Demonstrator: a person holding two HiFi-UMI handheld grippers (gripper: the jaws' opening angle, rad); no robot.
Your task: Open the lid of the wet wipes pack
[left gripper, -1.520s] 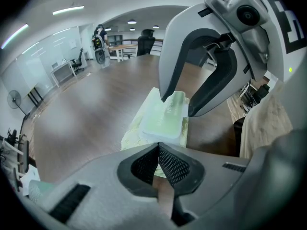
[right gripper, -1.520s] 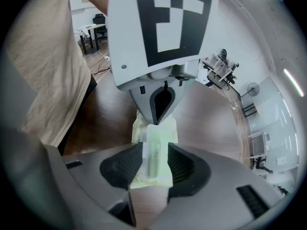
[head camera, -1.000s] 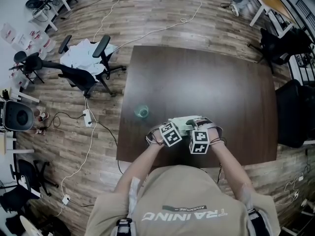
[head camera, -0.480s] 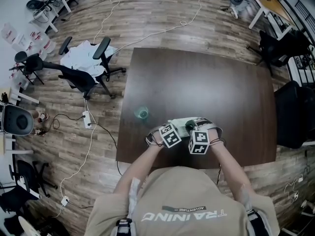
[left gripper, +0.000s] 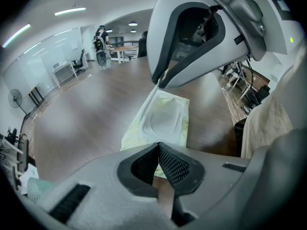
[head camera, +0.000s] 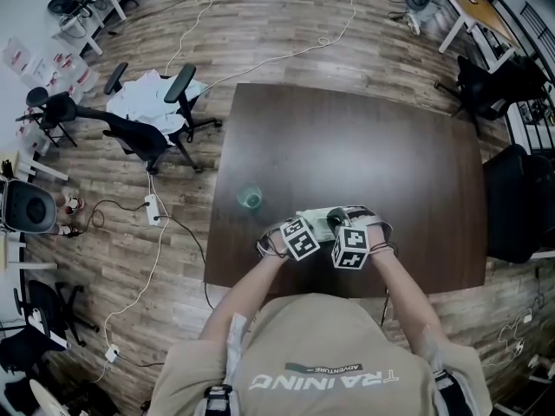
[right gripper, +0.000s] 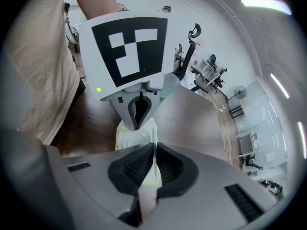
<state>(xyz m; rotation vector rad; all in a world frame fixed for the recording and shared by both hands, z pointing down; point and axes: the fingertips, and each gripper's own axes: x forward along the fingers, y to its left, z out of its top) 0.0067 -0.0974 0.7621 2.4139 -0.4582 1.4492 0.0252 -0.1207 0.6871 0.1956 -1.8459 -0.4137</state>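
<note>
Right gripper (wide before) on lid

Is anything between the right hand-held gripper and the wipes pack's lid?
Nothing visible does. The right hand-held gripper is shut on the edge of the white plastic lid; the left hand-held gripper pinches the other end of the pale green wet wipes pack.

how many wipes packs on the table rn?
1. The wipes pack lies at the table's near edge, between the left gripper and right gripper, which cover its ends. A second hidden beneath them seems unlikely.
</note>
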